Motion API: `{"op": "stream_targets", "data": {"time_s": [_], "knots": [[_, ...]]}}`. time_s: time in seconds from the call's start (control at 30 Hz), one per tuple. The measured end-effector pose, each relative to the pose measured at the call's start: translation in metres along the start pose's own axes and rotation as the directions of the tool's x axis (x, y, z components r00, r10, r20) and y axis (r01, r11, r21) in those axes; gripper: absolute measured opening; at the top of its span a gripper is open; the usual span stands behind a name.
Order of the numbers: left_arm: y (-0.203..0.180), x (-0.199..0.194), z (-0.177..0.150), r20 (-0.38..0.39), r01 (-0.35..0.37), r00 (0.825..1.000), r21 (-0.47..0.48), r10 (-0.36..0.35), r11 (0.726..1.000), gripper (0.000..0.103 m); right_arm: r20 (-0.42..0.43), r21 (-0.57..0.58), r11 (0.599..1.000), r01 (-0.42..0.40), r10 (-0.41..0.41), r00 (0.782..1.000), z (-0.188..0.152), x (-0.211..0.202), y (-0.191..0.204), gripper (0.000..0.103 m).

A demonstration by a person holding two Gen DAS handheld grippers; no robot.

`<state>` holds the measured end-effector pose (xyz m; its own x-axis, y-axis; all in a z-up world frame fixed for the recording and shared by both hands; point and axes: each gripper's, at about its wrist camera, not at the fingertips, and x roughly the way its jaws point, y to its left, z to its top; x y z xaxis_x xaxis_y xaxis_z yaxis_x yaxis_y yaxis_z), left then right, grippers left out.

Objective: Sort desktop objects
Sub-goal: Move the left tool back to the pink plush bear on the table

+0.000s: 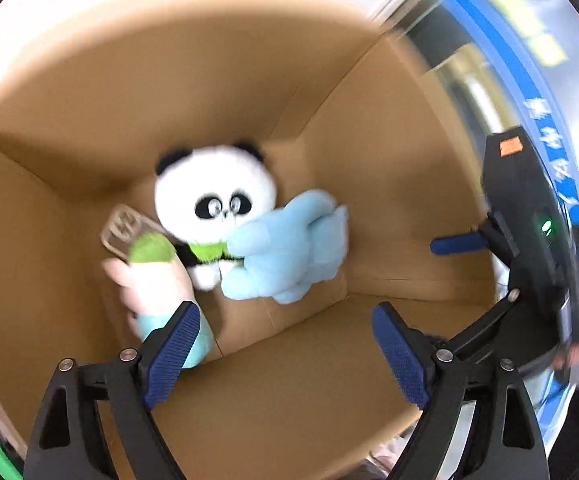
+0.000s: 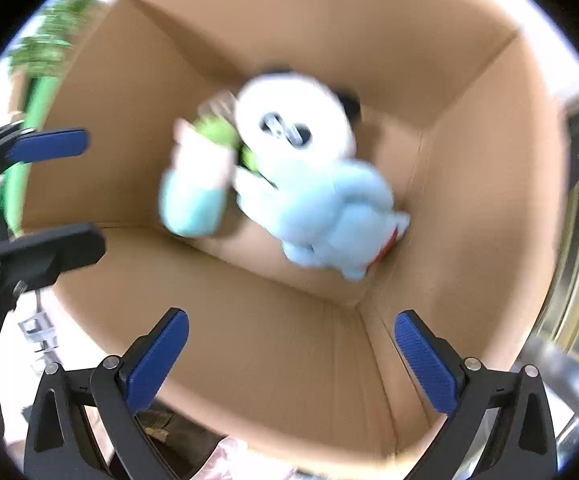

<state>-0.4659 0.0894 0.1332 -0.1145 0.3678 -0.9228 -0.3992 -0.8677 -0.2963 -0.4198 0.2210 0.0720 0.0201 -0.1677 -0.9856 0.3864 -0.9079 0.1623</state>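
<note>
Cardboard box (image 1: pixel 89 92) fills both views, open top, both cameras looking down into it; on its floor a panda plush (image 1: pixel 215 192) lies face up, a pale blue plush (image 1: pixel 289 244) pressed against its right side, a green-capped doll in light blue (image 1: pixel 157 276) against its left; frames blurred. Left gripper (image 1: pixel 285 344) above the box, jaws wide apart, empty; right gripper (image 2: pixel 291 354) likewise, jaws spread, holding nothing.
</note>
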Motion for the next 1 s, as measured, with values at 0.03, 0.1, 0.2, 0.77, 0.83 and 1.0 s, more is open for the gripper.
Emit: {"op": "stream_targets", "data": {"time_s": [0.03,0.1,0.2,0.77,0.83,1.0], "knots": [[-0.010,-0.012,-0.020,0.046,0.000,0.999,0.029,-0.001,1.000,0.093,0.074,-0.024,1.000,-0.005,0.007,0.997,-0.008,-0.022,0.003,0.103],[-0.029,-0.037,-0.061,0.139,-0.005,0.990,0.087,-0.008,0.996,0.097,0.258,-0.065,0.997,-0.029,0.045,0.965,-0.046,-0.072,0.009,0.103],[-0.057,-0.073,-0.122,0.273,-0.021,0.962,0.172,-0.027,0.985,0.103,0.428,-0.084,0.992,-0.097,0.124,0.895,-0.121,-0.108,0.010,0.103],[-0.075,0.046,-0.335,0.348,0.213,0.919,-0.042,-0.185,0.976,0.103,0.391,0.243,0.965,-0.101,-0.003,0.920,-0.349,0.110,-0.101,0.103],[-0.069,0.072,-0.336,0.320,0.223,0.928,-0.071,-0.190,0.972,0.103,0.349,0.128,0.992,0.004,-0.049,0.936,-0.357,0.131,-0.074,0.103],[-0.053,0.136,-0.336,0.248,0.245,0.947,-0.146,-0.204,0.959,0.103,0.303,-0.117,0.973,0.198,-0.155,0.940,-0.337,0.190,-0.037,0.102]]}}
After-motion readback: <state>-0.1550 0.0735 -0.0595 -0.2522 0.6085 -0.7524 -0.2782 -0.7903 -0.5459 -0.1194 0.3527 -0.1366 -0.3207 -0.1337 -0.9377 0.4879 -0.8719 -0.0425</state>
